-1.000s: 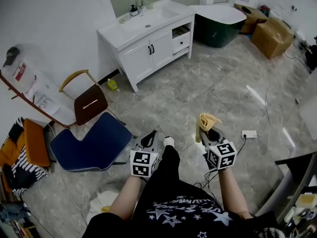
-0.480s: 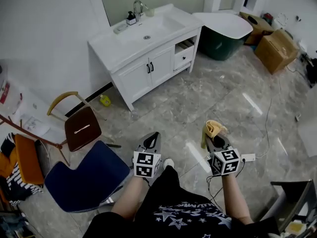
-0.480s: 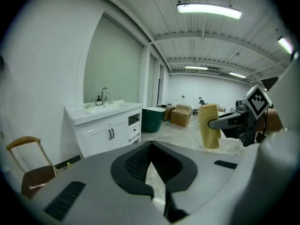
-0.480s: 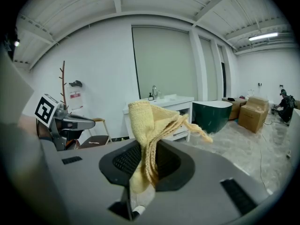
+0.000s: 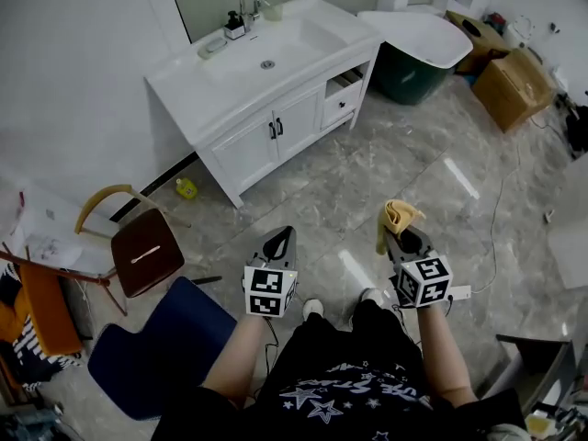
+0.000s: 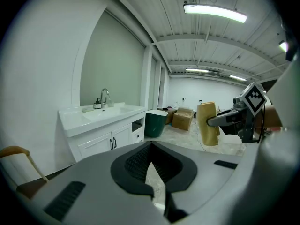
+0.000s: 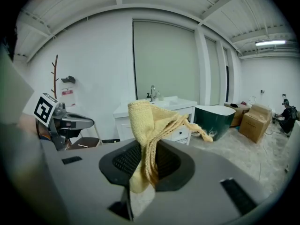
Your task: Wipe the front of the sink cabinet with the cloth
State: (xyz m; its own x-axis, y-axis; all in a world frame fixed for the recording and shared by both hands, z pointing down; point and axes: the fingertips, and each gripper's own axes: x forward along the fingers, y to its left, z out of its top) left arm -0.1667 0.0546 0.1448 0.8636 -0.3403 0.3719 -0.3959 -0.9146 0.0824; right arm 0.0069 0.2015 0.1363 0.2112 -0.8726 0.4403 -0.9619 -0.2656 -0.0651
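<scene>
Looking down through the head view, I saw the right tongs (image 5: 404, 234) pinching a yellow knitted cloth (image 5: 397, 217) in the air over the grey marbled floor (image 5: 367, 173). The cloth was well apart from the white sink cabinet (image 5: 266, 136). The left tongs (image 5: 280, 240) were pressed together on nothing.

The right gripper view showed what the head view could not: the cloth was clamped low between the dark pads, folded over at its top, with a frayed tail trailing right. The left gripper view alone gave me the ribbed ceiling and its strip light (image 6: 214, 12).

Only the head view laid out the room. A faucet (image 5: 246, 3) stood at the back of the basin, and a dark green tub (image 5: 409, 67) sat just right of the cabinet, with a cardboard box (image 5: 514, 85) beyond it. A brown chair (image 5: 142, 251) and a blue seat (image 5: 165, 343) stood to my left.
</scene>
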